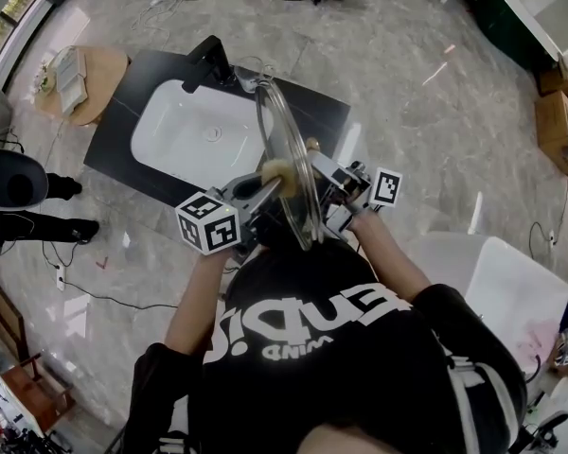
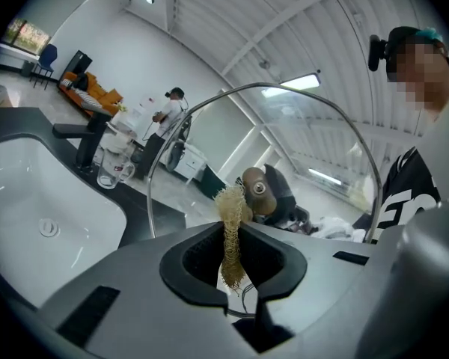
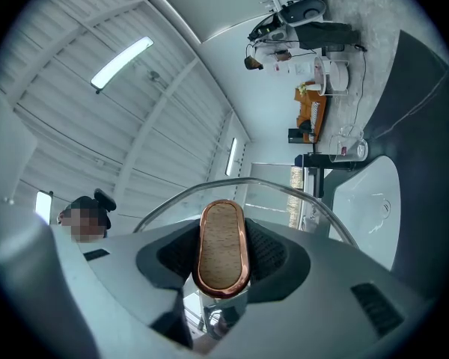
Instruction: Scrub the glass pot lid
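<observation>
Scrubbing under way on the upright glass lid (image 1: pixel 286 149)

Right gripper (image 3: pixel 223 256) clamps the lid's knob (image 3: pixel 223 247). Left gripper (image 2: pixel 232 256) pinches a scrubber (image 2: pixel 230 230) at the glass just ahead. No suds show, so most scrubbing likely remains.

The white sink (image 1: pixel 185 135) is wide open. The glass lid (image 1: pixel 284 149) stands on edge over its right side like a wall. A tap (image 1: pixel 208 61) and maybe a mug (image 2: pixel 114 172) crowd the back.
</observation>
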The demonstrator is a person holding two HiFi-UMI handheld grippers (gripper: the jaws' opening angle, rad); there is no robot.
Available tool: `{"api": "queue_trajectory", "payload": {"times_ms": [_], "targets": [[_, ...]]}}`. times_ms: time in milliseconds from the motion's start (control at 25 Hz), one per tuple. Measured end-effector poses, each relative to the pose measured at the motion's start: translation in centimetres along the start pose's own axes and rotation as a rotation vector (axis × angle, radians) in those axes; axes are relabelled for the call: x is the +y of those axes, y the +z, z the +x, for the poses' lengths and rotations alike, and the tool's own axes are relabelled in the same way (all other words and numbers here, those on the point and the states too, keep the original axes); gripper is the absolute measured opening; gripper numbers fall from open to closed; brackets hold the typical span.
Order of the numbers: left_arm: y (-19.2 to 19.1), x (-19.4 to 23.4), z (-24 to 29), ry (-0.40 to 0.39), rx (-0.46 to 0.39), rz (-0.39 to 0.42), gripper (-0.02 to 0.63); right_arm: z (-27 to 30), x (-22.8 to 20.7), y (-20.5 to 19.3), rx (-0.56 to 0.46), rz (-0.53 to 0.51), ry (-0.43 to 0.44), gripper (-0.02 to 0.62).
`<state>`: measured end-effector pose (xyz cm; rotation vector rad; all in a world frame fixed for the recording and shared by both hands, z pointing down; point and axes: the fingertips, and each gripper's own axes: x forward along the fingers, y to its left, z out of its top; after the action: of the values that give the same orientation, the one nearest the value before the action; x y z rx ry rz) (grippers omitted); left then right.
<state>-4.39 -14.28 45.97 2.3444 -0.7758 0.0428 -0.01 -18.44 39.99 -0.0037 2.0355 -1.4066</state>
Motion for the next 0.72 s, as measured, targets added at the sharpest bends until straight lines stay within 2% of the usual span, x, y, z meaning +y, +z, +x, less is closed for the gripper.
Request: {"api": "queue_trajectory", "payload": {"times_ms": [200,440,600,720], "targets": [[0.5,-2.5,0.0,-0.078,0.01,0.018,0.049,-0.4,-0.3,0.4,-0.009,0.002,-0.007,0.17],[3.5,-5.6,-0.5,-0.181,-0.034,0.048,0.049,-0.5,-0.4,0.4,-0.016,0.008,-0.009,0.17],[5.7,-6.6,-1.1,-0.216,-0.081,0.045,0.049,-0.5,-0.5,-0.1,-0.011,0.007,-0.018,0.17],[7.4,-6.5,-1.3,-0.21,-0.124,0.038,0.049,-0.6,-0.7,-0.3,-0.002,0.004,-0.023,0.169]]}}
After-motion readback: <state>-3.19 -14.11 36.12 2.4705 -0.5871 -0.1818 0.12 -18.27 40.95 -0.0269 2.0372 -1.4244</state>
